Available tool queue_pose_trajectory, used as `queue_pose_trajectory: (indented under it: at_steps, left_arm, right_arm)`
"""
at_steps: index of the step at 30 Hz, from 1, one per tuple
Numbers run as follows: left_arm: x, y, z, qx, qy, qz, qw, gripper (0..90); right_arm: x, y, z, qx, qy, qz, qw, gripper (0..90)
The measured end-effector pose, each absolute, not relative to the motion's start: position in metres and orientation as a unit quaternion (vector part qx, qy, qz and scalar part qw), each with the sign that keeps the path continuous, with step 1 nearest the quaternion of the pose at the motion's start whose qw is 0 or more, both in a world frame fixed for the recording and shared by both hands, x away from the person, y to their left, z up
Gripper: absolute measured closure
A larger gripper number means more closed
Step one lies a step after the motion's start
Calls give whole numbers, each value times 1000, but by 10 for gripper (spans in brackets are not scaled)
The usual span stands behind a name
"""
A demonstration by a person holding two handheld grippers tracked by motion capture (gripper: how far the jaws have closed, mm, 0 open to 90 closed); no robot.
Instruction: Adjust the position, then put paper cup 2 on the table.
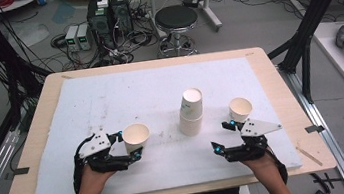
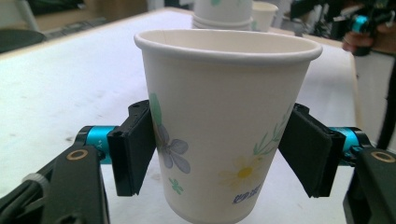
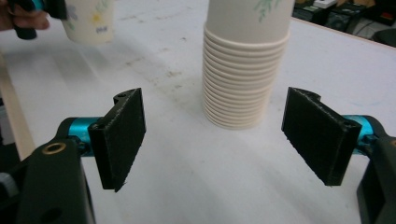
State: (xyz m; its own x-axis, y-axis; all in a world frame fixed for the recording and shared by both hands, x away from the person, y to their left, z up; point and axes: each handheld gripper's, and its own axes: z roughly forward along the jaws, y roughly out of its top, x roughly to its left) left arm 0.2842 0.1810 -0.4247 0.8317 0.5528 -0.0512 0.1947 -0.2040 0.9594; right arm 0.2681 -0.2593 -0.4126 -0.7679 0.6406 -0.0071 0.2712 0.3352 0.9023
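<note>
My left gripper [image 1: 131, 143] is shut on a flowered paper cup [image 1: 136, 136] at the front left of the white mat [image 1: 109, 95]. In the left gripper view, both black pads [image 2: 135, 149] press the sides of this upright cup [image 2: 219, 116]. A tall stack of paper cups [image 1: 191, 112] stands mid-table. My right gripper [image 1: 219, 135] is open at the front right. In the right gripper view, that gripper [image 3: 212, 135] has nothing between its pads, and the stack [image 3: 245, 70] stands just ahead of it. A single cup [image 1: 240, 109] stands upright just beyond the right gripper.
The white mat covers most of a wooden table [image 1: 49, 98]. Beyond the far edge, a black stool [image 1: 176, 18], computer boxes [image 1: 109, 17] and cables sit on the floor. Black frame posts [image 1: 310, 13] rise at both sides.
</note>
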Motion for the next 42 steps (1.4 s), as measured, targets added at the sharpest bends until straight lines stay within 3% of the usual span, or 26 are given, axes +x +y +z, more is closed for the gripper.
queue_pose_trajectory:
  at_steps: [32,42]
  left_arm:
    - [282,210,-424,713,288,212,603,301]
    - [301,214,-423,702,299,227,604,301]
  right_arm:
    - [271,-260,-416,295,786,508,191,228]
    - [269,-260,-417,298,786,507,189,228]
